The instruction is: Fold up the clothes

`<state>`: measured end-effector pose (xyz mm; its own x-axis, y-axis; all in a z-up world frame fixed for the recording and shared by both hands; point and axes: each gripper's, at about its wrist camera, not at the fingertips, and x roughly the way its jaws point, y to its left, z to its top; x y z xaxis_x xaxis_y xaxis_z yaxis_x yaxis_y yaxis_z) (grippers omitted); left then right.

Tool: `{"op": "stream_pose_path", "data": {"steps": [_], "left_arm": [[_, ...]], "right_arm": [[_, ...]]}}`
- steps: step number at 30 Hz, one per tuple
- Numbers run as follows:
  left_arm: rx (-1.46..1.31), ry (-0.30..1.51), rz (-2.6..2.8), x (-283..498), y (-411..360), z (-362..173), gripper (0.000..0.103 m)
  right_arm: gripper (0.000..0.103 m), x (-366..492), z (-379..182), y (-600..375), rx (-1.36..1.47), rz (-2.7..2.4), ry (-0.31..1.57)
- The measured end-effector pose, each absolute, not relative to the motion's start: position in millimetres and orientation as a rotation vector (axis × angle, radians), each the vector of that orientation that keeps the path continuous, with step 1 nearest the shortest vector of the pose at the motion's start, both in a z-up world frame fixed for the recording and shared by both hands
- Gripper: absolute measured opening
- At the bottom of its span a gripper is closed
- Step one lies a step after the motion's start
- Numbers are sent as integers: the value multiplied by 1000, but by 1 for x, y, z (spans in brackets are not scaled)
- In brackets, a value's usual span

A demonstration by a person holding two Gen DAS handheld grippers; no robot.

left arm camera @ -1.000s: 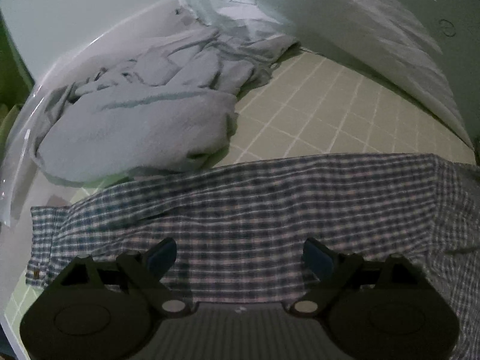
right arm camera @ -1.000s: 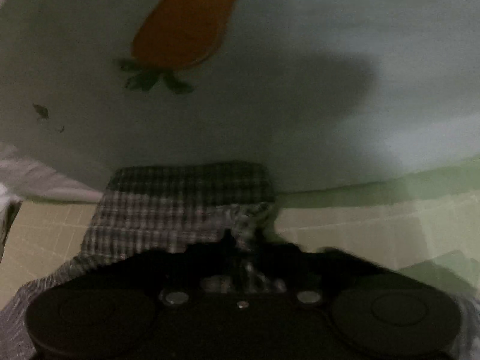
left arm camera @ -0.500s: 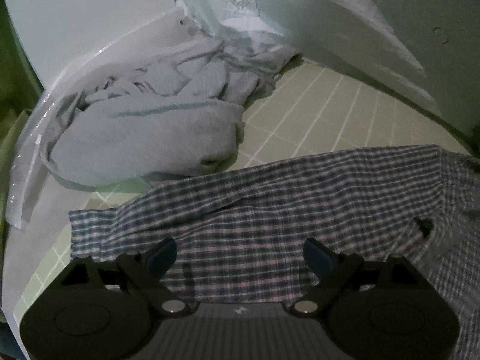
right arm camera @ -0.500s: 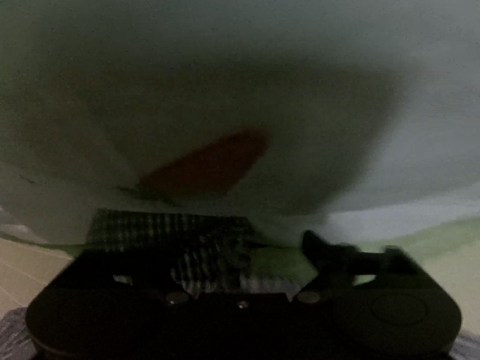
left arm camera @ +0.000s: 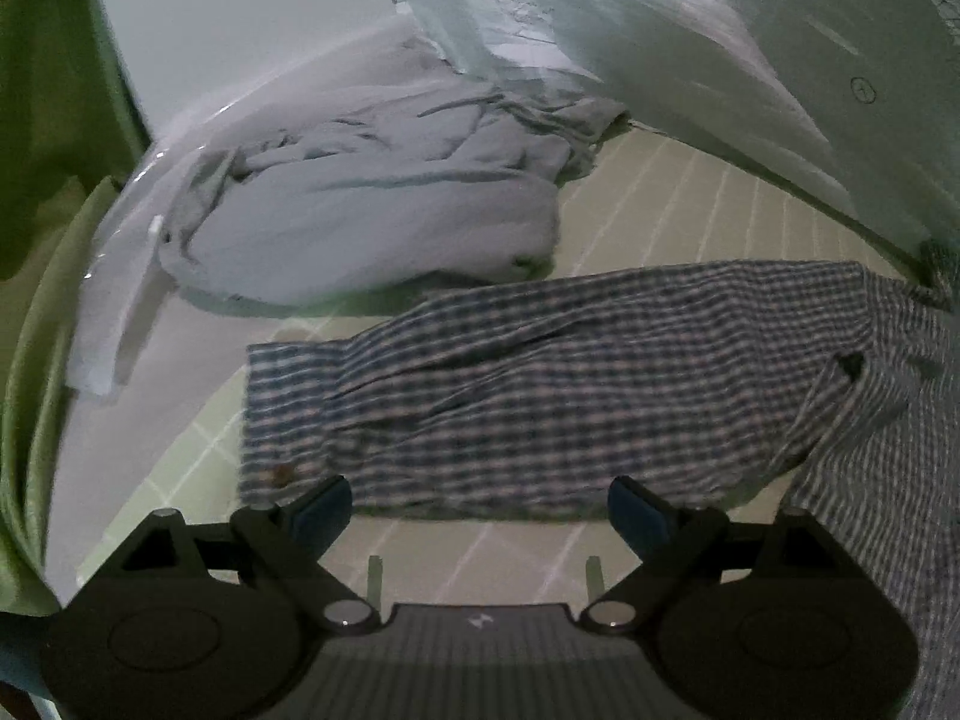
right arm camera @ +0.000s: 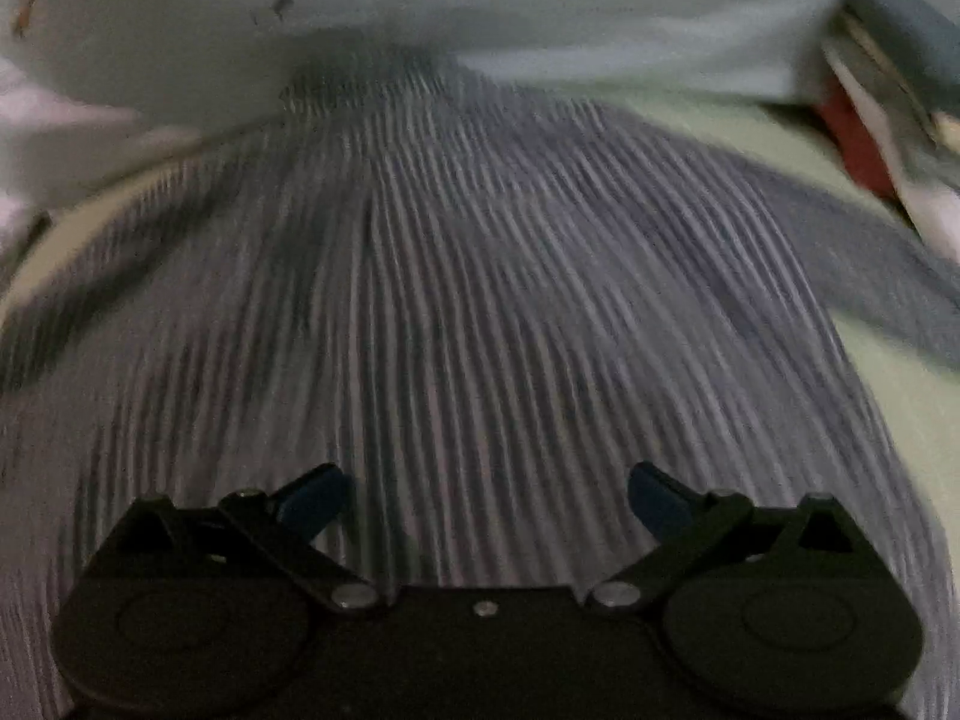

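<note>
A blue-and-white checked shirt lies on the green grid mat, its sleeve stretched to the left with the cuff at its end. My left gripper is open and empty just in front of the sleeve's near edge. In the right wrist view the shirt's body fills the frame, blurred by motion. My right gripper is open and empty above it.
A crumpled pale grey garment lies behind the sleeve on clear plastic. A white plastic-covered wall rises at the back. Green cloth lies at the left. Stacked items sit at the far right.
My right gripper has opened, let go of the shirt and pulled back over its body. My left gripper has drawn back off the sleeve; the mat now shows between its fingers.
</note>
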<state>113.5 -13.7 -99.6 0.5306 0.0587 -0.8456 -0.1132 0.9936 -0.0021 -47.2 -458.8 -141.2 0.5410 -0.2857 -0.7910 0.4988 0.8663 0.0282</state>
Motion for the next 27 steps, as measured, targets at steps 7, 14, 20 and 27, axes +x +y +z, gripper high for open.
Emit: {"op": "stream_pose_path", "data": {"steps": [7,14,20,27], "left_arm": [[-90,1026,120,109,27,-108,93],[-129,1044,146,129,65,-122,93],[-141,1084,144,153,84,-140,93],[-86,1084,146,156,84,-147,88]], "right_arm": [[103,-92,-140,-431,275,-534,896],[103,-96,-137,-418,314,-605,925],[103,-100,-129,-404,352,-674,922],[103,-104,-122,-386,351,-725,917]]}}
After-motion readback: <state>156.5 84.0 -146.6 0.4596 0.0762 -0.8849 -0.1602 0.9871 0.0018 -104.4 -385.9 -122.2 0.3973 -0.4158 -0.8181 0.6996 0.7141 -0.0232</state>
